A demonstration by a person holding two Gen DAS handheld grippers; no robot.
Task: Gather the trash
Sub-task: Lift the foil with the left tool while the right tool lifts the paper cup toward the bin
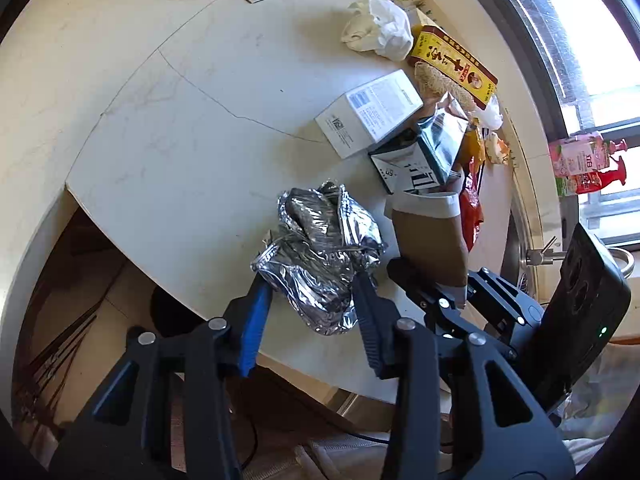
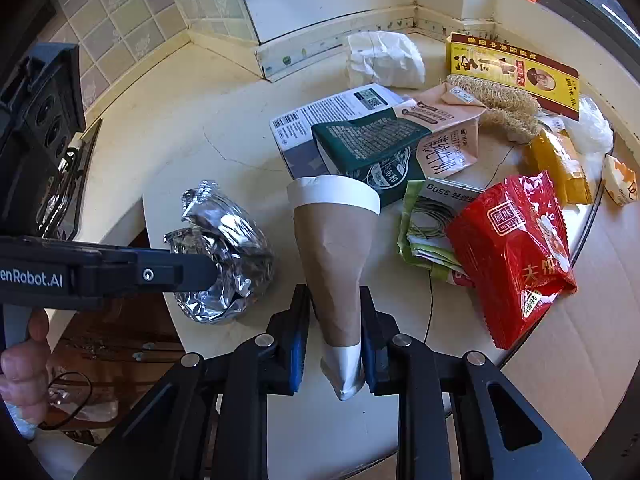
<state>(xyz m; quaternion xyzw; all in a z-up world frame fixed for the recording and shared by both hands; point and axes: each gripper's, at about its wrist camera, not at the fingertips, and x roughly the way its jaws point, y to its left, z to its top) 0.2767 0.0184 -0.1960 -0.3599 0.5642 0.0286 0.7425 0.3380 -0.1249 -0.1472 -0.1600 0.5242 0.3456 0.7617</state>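
My left gripper [image 1: 314, 284] is shut on a crumpled ball of silver foil [image 1: 320, 256] at the near edge of the cream counter [image 1: 180, 128]. The foil also shows in the right wrist view [image 2: 224, 256], with the left gripper's finger [image 2: 188, 272] against it. My right gripper [image 2: 335, 300] is shut on a flattened brown paper cup [image 2: 334, 248] with a white rim, which also shows in the left wrist view [image 1: 430, 236]. More trash lies beyond: a red snack bag [image 2: 516, 252], a green-and-tan milk carton [image 2: 392, 148], a white box [image 1: 368, 114], a yellow box [image 2: 516, 72].
A white crumpled bag [image 2: 384, 60] lies near the back corner. A loofah [image 2: 496, 108], a green wrapper [image 2: 428, 224] and yellow packets [image 2: 560, 164] lie among the pile. A cardboard sheet [image 2: 580, 340] lies at right. A window [image 1: 580, 40] and pink bottles [image 1: 584, 160] are at far right.
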